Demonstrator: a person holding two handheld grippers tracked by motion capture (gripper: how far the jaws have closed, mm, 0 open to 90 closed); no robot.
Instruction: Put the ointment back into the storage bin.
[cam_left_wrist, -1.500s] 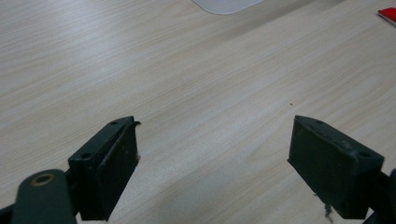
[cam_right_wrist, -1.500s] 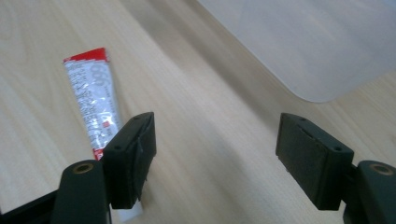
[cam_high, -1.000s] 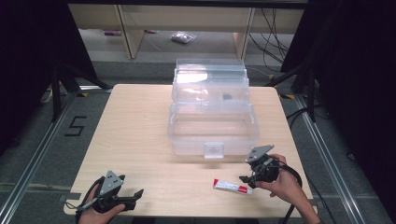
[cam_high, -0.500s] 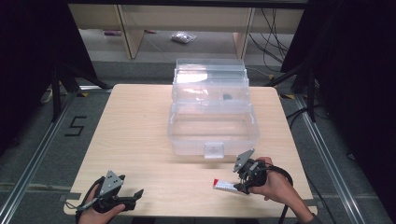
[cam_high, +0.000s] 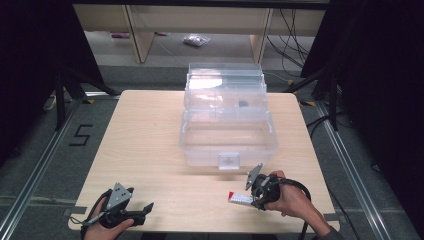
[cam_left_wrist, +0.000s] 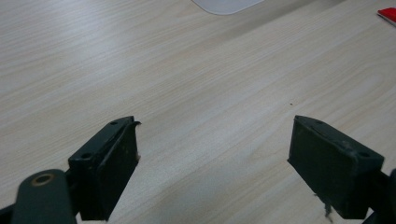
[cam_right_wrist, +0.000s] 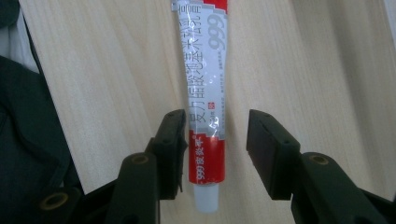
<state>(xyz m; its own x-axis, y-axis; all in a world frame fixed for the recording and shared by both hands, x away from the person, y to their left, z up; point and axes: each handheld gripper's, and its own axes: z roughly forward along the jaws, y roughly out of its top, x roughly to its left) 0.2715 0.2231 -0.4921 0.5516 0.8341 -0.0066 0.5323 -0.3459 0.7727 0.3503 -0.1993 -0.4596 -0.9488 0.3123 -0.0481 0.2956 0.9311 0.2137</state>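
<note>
right gripper view: the right gripper (cam_right_wrist: 217, 154) has its jaws apart astride the red-and-white ointment tube (cam_right_wrist: 208, 102), one jaw touching it, the other clear. closing off-centre could roll or squirt the slim tube sideways. it lies on the wooden table (cam_high: 150, 145), near the open clear plastic box (cam_high: 227, 130). the left gripper (cam_left_wrist: 215, 172) rests wide apart, holding nothing.

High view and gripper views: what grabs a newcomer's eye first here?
The clear plastic box standing open at the table's middle dominates. Near the front edge, the right gripper straddles a red-and-white tube lying flat, jaws apart on either side. The left gripper rests open at the front left.
</note>
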